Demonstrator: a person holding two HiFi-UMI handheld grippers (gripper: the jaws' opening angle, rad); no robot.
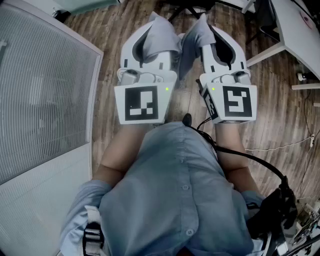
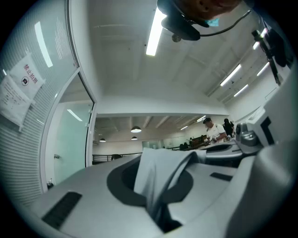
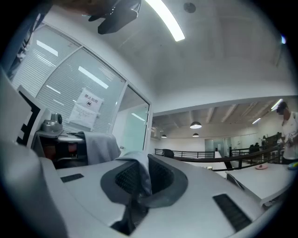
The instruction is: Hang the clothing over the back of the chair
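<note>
In the head view I hold both grippers up side by side in front of my chest, pointing away from me. My left gripper [image 1: 154, 31] is shut on a fold of grey-blue clothing [image 1: 165, 40], and my right gripper [image 1: 205, 30] is shut on another part of the same garment. The cloth sags between them [image 1: 184, 57]. The left gripper view shows the fold of clothing [image 2: 156, 179] pinched in its jaws. In the right gripper view the clothing [image 3: 138, 172] is clamped the same way. Legs of a black chair [image 1: 187, 7] show at the top edge.
A ribbed glass partition [image 1: 40, 90] runs along my left. A white desk [image 1: 300, 35] stands at the upper right, with cables [image 1: 280, 147] on the wooden floor [image 1: 110, 55]. A black cable [image 1: 250, 160] hangs by my right arm. People stand far off [image 2: 212, 129].
</note>
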